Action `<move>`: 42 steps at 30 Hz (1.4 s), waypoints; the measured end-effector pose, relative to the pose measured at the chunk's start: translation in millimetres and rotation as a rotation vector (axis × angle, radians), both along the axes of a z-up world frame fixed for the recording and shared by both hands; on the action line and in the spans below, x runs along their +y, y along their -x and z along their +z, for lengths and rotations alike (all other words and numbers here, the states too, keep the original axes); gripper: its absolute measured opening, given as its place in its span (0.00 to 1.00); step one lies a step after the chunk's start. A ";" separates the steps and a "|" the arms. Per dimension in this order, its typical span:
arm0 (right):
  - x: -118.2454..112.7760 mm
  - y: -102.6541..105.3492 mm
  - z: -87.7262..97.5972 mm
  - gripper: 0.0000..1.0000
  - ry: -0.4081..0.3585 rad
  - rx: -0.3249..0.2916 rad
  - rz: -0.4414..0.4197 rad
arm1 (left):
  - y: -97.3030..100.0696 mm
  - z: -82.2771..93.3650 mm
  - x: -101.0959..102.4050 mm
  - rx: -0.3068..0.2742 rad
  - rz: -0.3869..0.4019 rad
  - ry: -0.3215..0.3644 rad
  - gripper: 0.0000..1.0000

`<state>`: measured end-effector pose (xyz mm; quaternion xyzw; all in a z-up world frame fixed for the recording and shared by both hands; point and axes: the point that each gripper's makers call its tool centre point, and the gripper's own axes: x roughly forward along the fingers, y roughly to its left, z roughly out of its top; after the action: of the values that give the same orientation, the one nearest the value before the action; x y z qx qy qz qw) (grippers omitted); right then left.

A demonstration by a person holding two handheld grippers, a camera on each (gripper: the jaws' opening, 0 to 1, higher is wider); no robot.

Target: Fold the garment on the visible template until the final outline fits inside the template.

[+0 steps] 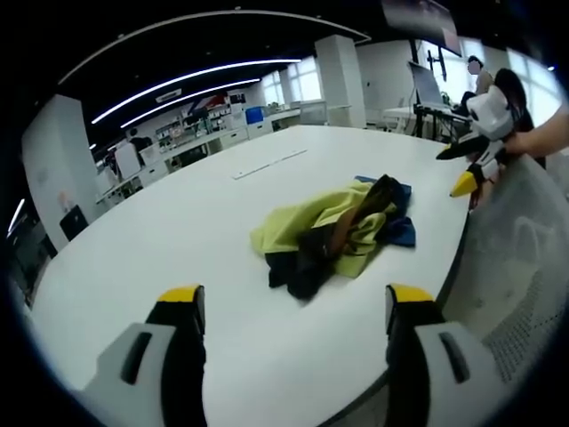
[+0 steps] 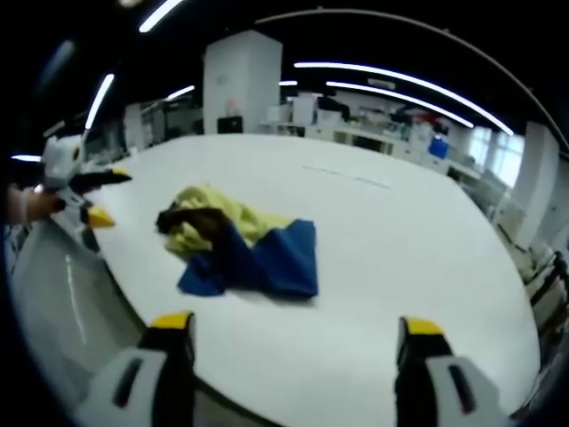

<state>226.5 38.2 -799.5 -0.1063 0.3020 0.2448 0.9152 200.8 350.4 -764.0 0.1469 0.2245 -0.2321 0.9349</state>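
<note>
A crumpled garment point(image 1: 333, 233) of yellow, dark and blue cloth lies bunched on the white table point(image 1: 178, 231). In the left gripper view my left gripper point(image 1: 293, 298) stands open, short of the heap, with nothing between its jaws. The right gripper point(image 1: 469, 169) comes in at the right edge, held by a hand, beyond the table's rim. In the right gripper view the same garment point(image 2: 240, 245) shows its blue part nearest me; my right gripper point(image 2: 293, 325) is open and empty. The left gripper point(image 2: 89, 197) shows at the left.
The big white table point(image 2: 400, 240) has a curved edge near me. A thin strip point(image 1: 269, 163) lies farther back on it. Beyond are a white pillar point(image 2: 240, 80), desks and shelves. A grey mesh chair back point(image 1: 524, 267) stands at the right.
</note>
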 end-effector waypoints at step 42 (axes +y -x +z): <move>15.5 -4.2 9.5 0.91 -0.050 -0.006 0.049 | -17.1 -0.3 22.4 -0.018 0.052 0.013 0.81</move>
<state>230.6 53.8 -789.9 -0.0914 0.2903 0.2741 0.9123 217.9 372.8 -764.3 0.1370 0.2184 -0.2081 0.9435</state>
